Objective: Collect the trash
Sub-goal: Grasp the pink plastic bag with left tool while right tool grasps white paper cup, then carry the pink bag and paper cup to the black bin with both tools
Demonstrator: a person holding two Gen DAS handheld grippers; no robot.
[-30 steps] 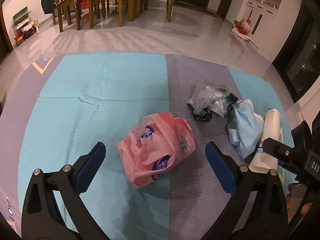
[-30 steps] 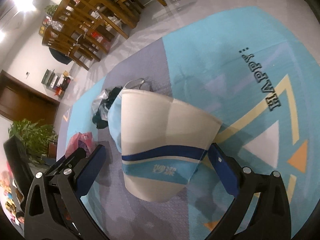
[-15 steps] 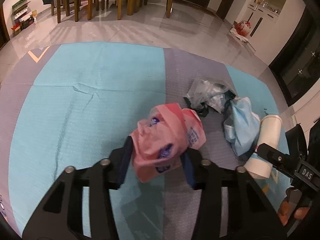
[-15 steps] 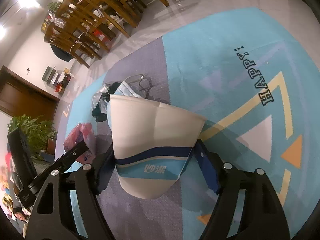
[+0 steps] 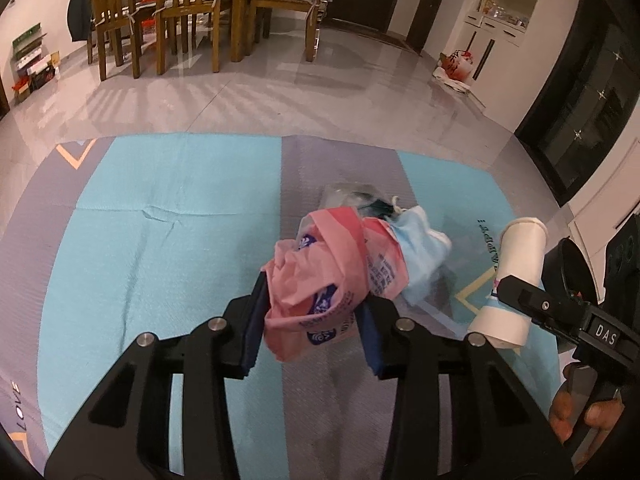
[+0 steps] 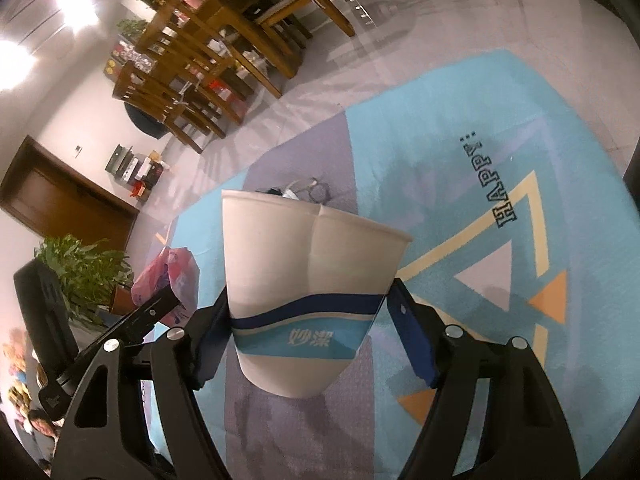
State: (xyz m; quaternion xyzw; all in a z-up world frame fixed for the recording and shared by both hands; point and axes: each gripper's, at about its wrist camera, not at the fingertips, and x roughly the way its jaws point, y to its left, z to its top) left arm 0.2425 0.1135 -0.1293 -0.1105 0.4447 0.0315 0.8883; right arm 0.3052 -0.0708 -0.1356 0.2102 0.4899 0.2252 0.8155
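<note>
Pink crumpled plastic bag [image 5: 320, 280] sits clamped between the left gripper [image 5: 312, 332] fingers, just above the play mat [image 5: 160, 248]; the right gripper [image 6: 308, 344] grasps the paper cup [image 6: 304, 280] near its base, rim pointing away, beside the bag.

Lay flat on a glossy tiled floor [image 5: 248, 100]: a blue and grey mat [image 5: 160, 240] with triangles and "HAPPY" lettering; directly on it, a blue face mask [image 5: 420, 252] beside clear crumpled plastic [image 5: 348, 196]
</note>
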